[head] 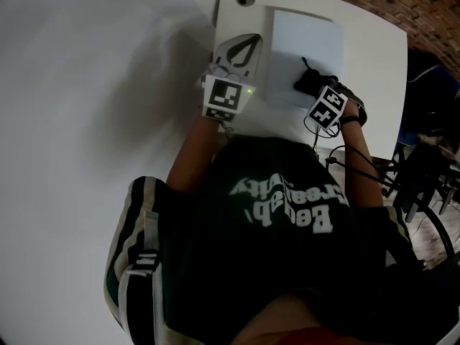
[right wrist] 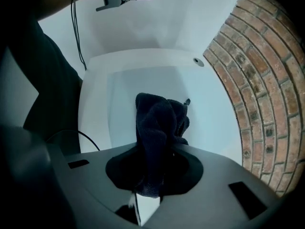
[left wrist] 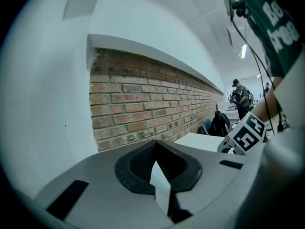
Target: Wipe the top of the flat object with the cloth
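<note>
Your right gripper (head: 321,92), at the centre right of the head view, has its jaws clamped on a dark navy terry cloth (head: 309,82); the cloth bunches out ahead of the jaws over the lower right part of a pale, flat rectangular panel (head: 302,38), seemingly touching it, which is probably how you press it down to wipe. The panel lies on a white counter (head: 377,63) in the upper centre of that view, near a red brick wall (head: 402,2).

Your left gripper (head: 244,49) sits just beside the panel's left edge, jaws together with nothing between them; its own view looks out at the brick wall (left wrist: 143,99), so it seems parked clear of the wiping path rather than steadying anything.

In the right gripper view the cloth (right wrist: 157,128) rises from the jaws at lower centre, thick and folded, likely soft enough to flatten under pressure; the panel (right wrist: 214,123) behind it looks smooth, matte and faintly blue-white, with no stain that can be made out; most of its surface lies ahead of the cloth, so much wiping appears to remain.
</note>
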Tool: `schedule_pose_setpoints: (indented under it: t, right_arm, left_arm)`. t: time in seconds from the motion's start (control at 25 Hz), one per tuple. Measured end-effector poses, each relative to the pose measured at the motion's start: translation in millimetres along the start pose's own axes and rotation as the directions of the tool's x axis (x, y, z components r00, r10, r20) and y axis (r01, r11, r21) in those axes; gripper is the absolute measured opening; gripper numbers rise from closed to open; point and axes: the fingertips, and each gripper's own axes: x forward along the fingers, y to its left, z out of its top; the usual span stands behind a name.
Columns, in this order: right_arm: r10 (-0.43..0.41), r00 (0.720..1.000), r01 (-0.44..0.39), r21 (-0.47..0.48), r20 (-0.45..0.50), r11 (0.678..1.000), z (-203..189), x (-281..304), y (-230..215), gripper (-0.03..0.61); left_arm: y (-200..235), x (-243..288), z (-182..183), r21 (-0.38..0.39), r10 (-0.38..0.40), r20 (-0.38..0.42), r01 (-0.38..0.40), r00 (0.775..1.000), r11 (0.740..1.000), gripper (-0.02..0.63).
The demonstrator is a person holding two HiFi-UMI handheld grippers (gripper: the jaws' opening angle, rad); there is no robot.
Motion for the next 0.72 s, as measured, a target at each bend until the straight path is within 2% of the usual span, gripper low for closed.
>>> schedule_pose_setpoints:
  t: [0.2, 0.56, 0.72]
  right_arm:
    - [-0.017, 1.000, 0.017, -0.033, -0.025, 0.999, 7.5, 1.0, 3.3, 0.060]
    - [0.001, 0.998, 0.008, -0.138, 0.059, 0.990, 72.9, 4.9, 21.2, 0.060]
    - [0.014, 0.998, -0.002, -0.161, 0.068, 0.987, 82.4, 3.6, 23.3, 0.060]
  left_arm:
    - [1.3, -8.1, -1.7, 0.010, 0.012, -0.005, -0.012, 1.000, 1.000, -0.003]
    - [15.0, -16.6, -6.6, -0.005, 0.044, -0.004, -0.044, 0.999, 0.999, -0.003]
    - [18.8, -19.3, -5.6, -0.012, 0.057, -0.004, -0.057, 0.998, 0.998, -0.003]
